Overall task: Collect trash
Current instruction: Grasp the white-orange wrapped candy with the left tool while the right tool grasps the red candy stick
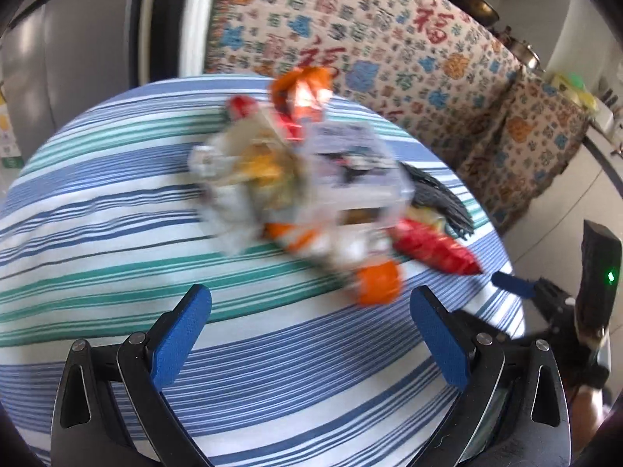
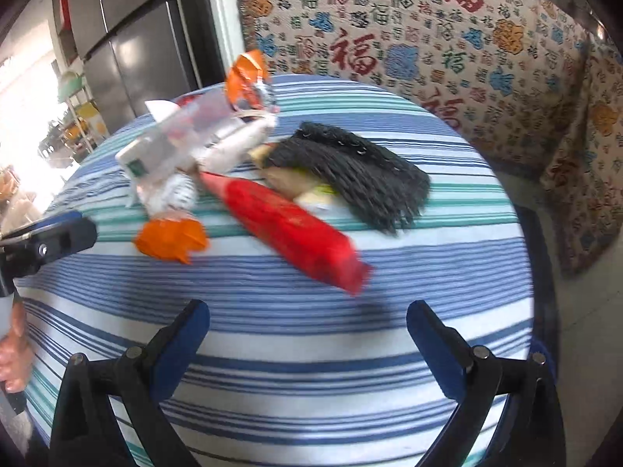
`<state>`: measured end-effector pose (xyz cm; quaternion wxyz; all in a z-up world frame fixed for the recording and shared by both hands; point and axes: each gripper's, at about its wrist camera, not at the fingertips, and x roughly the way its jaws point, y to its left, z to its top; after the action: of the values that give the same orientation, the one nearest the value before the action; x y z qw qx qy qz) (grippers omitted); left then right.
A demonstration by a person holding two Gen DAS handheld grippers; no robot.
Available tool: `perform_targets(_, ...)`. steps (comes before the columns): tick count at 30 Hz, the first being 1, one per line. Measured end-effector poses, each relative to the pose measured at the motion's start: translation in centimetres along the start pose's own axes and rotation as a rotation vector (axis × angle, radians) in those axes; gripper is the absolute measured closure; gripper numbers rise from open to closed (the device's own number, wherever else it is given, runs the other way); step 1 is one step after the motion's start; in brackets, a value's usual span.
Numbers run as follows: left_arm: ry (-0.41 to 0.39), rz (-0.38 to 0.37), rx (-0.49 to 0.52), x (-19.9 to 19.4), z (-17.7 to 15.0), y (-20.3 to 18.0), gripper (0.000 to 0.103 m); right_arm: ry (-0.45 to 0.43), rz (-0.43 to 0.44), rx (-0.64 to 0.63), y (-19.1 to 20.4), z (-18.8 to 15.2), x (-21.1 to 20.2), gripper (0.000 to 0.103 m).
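Note:
A heap of trash lies on a round table under a blue, green and white striped cloth (image 2: pixel 311 350). A long red wrapper (image 2: pixel 288 229) points toward the near edge. An orange scrap (image 2: pixel 171 237) lies left of it, and a clear plastic box (image 2: pixel 175 148) and an orange packet (image 2: pixel 247 78) sit behind. A black fringed piece (image 2: pixel 358 171) lies at the right. My right gripper (image 2: pixel 307 327) is open, short of the red wrapper. My left gripper (image 1: pixel 311 311) is open, just before the orange scrap (image 1: pixel 377 282). The left wrist view is blurred.
A sofa with a patterned cover (image 2: pixel 447 39) stands behind the table. A dark fridge (image 2: pixel 128 35) is at the back left. The other gripper (image 2: pixel 50 241) and a hand (image 2: pixel 13 354) show at the left edge of the right wrist view.

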<state>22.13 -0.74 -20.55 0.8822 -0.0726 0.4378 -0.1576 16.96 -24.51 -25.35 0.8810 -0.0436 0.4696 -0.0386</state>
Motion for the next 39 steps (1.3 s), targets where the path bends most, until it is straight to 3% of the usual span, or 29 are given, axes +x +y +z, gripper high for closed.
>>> perform_targets(4,-0.004,0.086,0.035,2.9,0.5,-3.5,0.004,-0.01,-0.027,-0.002,-1.9,0.2,-0.8,0.0)
perform_targets(6,0.001,0.111,0.037,3.7,0.3,-3.8,0.021,-0.023,-0.027,0.004,-2.9,0.0,-1.1,0.0)
perform_targets(8,0.01,0.065,0.04,3.8,-0.2,-3.6,0.044,-0.045,0.005,0.013,-3.4,0.1,-1.4,0.0)
perform_targets(11,0.004,0.046,0.055,3.1,-0.5,-3.5,0.059,-0.078,0.059,-0.005,-3.2,0.7,-1.5,0.003)
perform_targets(13,0.018,0.021,0.077,2.5,-0.9,-3.3,0.068,-0.088,0.091,-0.037,-2.3,1.4,-1.1,0.021)
perform_targets(15,0.035,0.014,0.099,1.6,-1.5,-2.9,0.068,-0.071,0.115,-0.07,-1.6,2.3,0.1,0.029)
perform_targets(16,0.047,0.019,0.115,1.0,-1.9,-2.5,0.068,-0.057,0.119,-0.079,-1.1,2.5,0.6,0.051)
perform_targets(17,0.054,0.023,0.126,0.5,-2.2,-2.1,0.068,-0.034,0.137,-0.084,-0.7,2.4,1.2,0.063)
perform_targets(18,0.064,0.028,0.135,-0.2,-2.7,-1.5,0.068,-0.011,0.141,-0.08,-0.5,2.3,1.5,0.07)
perform_targets(22,0.076,0.029,0.14,-2.7,-3.9,1.2,0.066,0.037,0.251,-0.073,0.9,1.6,0.7,0.07)
perform_targets(24,0.058,0.038,0.127,-3.4,-3.9,1.9,0.059,0.05,0.268,-0.086,1.7,1.1,-0.1,0.068)
perform_targets(26,0.041,0.043,0.117,-3.6,-4.0,2.1,0.032,0.041,0.239,-0.1,2.0,1.1,-0.7,0.048)
perform_targets(27,0.029,0.054,0.114,-3.7,-4.0,1.9,0.029,0.017,0.213,-0.108,2.0,1.3,-1.1,0.035)
perform_targets(28,0.027,0.063,0.117,-3.6,-3.9,1.7,0.026,0.0,0.197,-0.114,2.1,1.5,-1.3,0.034)
perform_targets(32,0.022,0.139,0.147,-3.0,-3.8,0.7,0.023,-0.01,0.201,-0.124,2.6,2.8,-0.8,0.034)
perform_targets(39,0.049,0.198,0.127,-0.6,-3.6,0.7,0.022,0.042,0.163,-0.208,4.6,3.5,1.4,0.034)
